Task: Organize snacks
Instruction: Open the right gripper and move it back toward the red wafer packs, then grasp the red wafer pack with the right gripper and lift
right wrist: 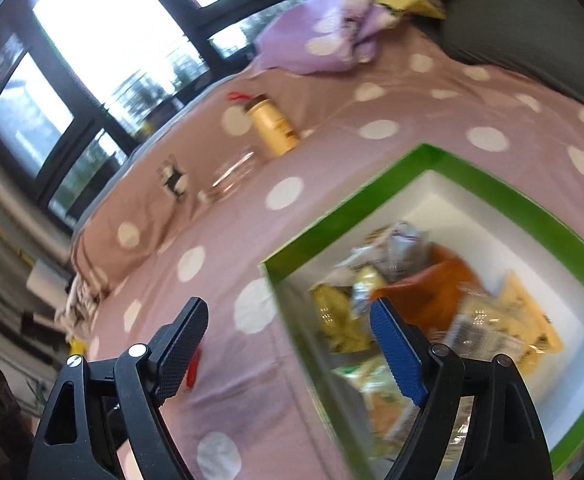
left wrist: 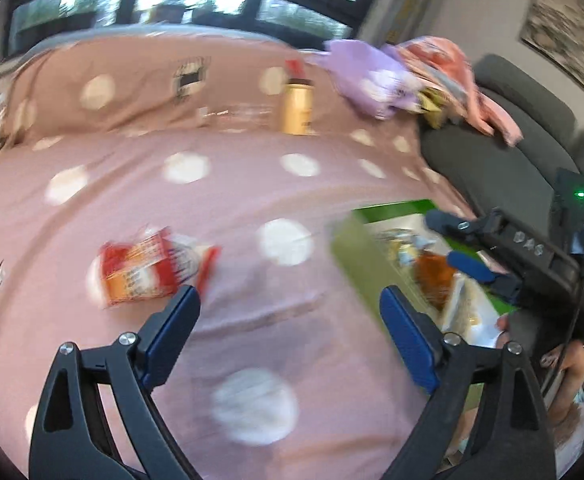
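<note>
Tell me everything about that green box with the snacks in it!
The green box is open on top, with bright green outer walls and rim and a plain white inside. It looks like cardboard. It sits flat on the pink polka-dot bedspread. Crinkly snack packets, yellow, orange and silvery, lie piled inside it. Nothing grips it.

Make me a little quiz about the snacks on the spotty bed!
1. True or false: the left gripper is holding a snack.
2. Where are most snack packets? A) in the green box B) by the yellow bottle C) under the purple cloth
3. Fill in: the red and white packet lies on the ____.

Key: 1 false, its jaws are open and empty. 2 A. 3 bed, outside the box.
</note>
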Available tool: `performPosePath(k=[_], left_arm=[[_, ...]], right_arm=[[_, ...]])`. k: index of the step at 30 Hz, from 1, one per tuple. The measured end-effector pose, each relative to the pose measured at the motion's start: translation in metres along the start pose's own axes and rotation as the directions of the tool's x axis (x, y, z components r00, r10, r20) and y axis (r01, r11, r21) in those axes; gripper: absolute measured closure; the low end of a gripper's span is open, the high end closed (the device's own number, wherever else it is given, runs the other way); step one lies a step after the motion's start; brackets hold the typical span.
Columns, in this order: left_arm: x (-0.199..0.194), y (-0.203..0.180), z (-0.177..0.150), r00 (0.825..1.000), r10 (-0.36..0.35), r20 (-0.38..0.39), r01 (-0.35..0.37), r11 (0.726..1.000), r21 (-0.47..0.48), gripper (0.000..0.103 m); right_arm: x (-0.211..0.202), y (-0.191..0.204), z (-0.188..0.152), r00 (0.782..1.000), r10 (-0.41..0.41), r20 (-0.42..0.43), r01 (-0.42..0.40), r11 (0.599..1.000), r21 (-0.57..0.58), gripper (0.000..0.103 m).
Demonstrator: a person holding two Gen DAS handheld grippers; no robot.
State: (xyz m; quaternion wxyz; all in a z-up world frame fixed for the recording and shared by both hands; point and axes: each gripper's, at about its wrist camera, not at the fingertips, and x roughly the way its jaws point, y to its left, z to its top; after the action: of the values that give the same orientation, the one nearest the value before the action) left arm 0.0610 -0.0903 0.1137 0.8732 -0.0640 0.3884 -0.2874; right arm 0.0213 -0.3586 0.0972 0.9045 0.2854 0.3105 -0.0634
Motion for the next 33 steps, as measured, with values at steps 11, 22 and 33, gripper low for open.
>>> performPosePath(k=[11,22,33], left_arm=[[-0.012,0.07,-0.017,0.995,0.101,-0.002,-0.1,0.974,-0.205,0.012],[-0.035,0.111,-0.014,0.931,0.366,-0.016,-0.36,0.906,-0.223,0.012],[-0.056,0.134,-0.013,0.936,0.353,-0.001,-0.337,0.893,-0.299,0.012]], right_arm=[[0.04,0.061,-0.035,0.996,0.024,-0.087,-0.039,0.984,-0.174,0.014],[0.056,0.095,-0.068,0.981,0.118,-0.154,-0.153,0.958,-0.243,0.014],[0.083,0.124,-0.079,0.961,0.097,-0.258,-0.159,0.959,-0.233,0.013]])
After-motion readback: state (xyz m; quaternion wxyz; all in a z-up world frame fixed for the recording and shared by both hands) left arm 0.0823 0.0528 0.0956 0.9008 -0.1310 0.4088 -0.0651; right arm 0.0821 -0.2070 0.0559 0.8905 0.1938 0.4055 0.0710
